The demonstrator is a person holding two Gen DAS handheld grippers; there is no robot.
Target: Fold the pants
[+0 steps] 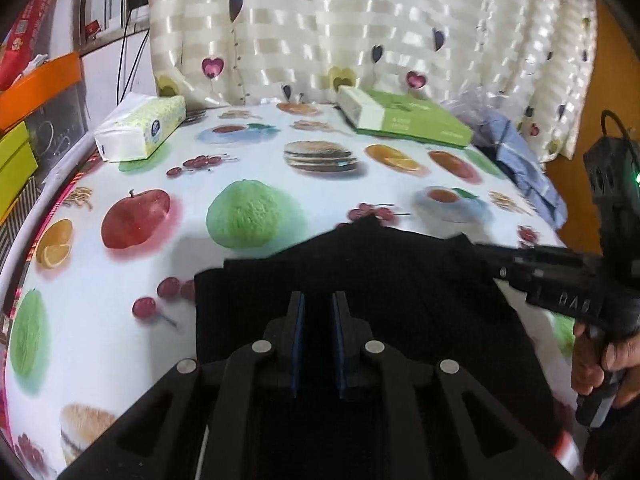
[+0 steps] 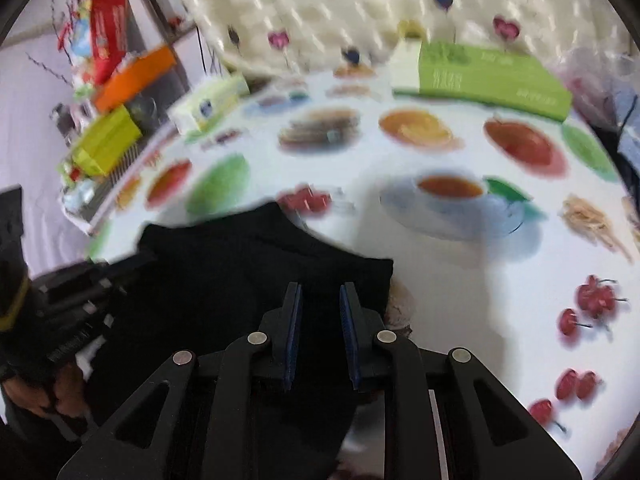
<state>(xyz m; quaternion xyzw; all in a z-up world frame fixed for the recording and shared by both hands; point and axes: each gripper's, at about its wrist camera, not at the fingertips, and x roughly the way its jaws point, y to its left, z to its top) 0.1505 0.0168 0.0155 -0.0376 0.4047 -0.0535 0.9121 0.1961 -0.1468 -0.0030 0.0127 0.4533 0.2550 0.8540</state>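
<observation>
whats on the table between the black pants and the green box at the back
Nothing stands there. In the left wrist view, only bare printed tablecloth separates the black pants from the green box; its fruit, burger and teacup are just prints.

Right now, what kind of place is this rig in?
Likely a home dining spot: table with fruit-print tablecloth, heart-patterned curtain behind, tissue pack on it.

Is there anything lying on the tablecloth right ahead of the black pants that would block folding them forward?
Nothing visible does. The printed tablecloth ahead of the black pants is bare; the tissue pack, green box and blue cloth sit along the far edges.
</observation>
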